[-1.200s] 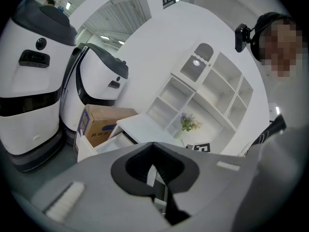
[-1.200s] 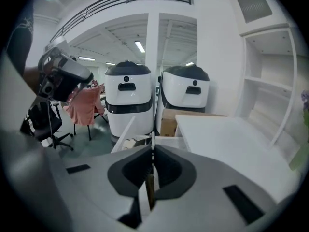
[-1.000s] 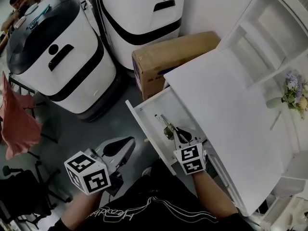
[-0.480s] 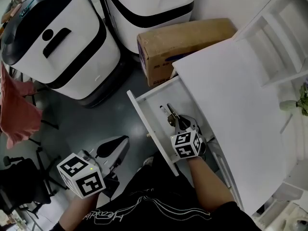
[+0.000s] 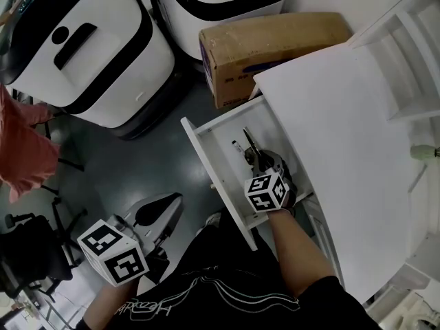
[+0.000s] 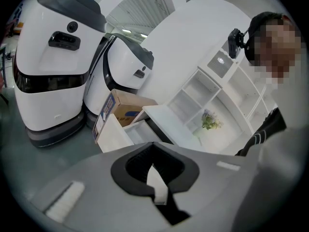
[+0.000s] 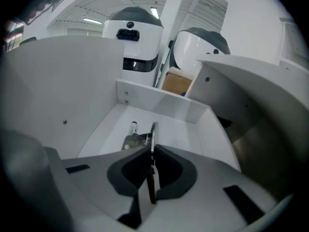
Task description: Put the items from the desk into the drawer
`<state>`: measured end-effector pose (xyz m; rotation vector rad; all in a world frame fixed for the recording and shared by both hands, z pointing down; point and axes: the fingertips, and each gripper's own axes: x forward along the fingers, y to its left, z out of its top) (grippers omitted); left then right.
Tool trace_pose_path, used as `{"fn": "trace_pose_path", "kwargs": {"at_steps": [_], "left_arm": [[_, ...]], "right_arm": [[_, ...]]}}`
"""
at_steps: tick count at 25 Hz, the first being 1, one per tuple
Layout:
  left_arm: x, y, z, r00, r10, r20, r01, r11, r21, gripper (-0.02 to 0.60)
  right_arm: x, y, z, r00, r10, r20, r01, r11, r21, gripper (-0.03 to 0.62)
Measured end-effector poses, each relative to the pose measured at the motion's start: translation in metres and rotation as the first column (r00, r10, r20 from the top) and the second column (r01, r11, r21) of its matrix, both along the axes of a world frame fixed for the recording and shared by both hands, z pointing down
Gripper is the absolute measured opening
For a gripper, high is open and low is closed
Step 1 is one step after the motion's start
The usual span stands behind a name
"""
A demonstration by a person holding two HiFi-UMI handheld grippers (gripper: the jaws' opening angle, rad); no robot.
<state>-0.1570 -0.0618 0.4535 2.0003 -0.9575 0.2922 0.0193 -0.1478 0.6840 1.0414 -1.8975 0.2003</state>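
The right gripper (image 7: pixel 152 154) pinches a thin flat item (image 7: pixel 153 132) edge-on, low inside the open white drawer (image 5: pixel 205 150) under the white desk (image 5: pixel 330 136), near a small marker (image 5: pixel 237 146) on its bottom. The left gripper (image 6: pixel 153 153), jaws together, hangs over the grey floor (image 5: pixel 137 157). A cardboard box (image 5: pixel 268 47) and white machines (image 5: pixel 89 53) stand past the drawer.

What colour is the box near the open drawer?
The box is brown; best seen in the head view.

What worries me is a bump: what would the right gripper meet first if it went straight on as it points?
Probably the drawer floor: the right gripper, jaws shut on a thin flat strip, points down into it, and the strip's tip would land beside a small metal piece.
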Motion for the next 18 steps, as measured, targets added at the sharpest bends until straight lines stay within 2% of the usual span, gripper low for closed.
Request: {"fn": "trace_pose_path", "kwargs": {"at_steps": [8, 11, 15, 18], "left_arm": [[0.004, -0.003, 0.007, 1.000, -0.001, 0.000, 0.001, 1.000, -0.006, 0.008], [0.007, -0.005, 0.003, 1.000, 0.006, -0.004, -0.006, 1.000, 0.004, 0.008], [0.006, -0.005, -0.005, 1.000, 0.017, 0.004, -0.017, 1.000, 0.023, 0.008], [0.005, -0.001, -0.014, 0.999, 0.030, 0.011, -0.031, 0.999, 0.041, 0.008]], "right_arm": [[-0.010, 0.004, 0.010, 0.999, -0.045, -0.021, 0.045, 0.999, -0.009, 0.012], [-0.011, 0.002, 0.008, 0.999, -0.032, 0.021, 0.033, 0.999, -0.029, 0.017], [-0.014, 0.002, -0.001, 0.996, -0.021, 0.088, 0.025, 0.999, -0.048, 0.166], [-0.012, 0.007, 0.001, 0.998, -0.024, 0.055, 0.028, 0.997, -0.067, 0.215]]}}
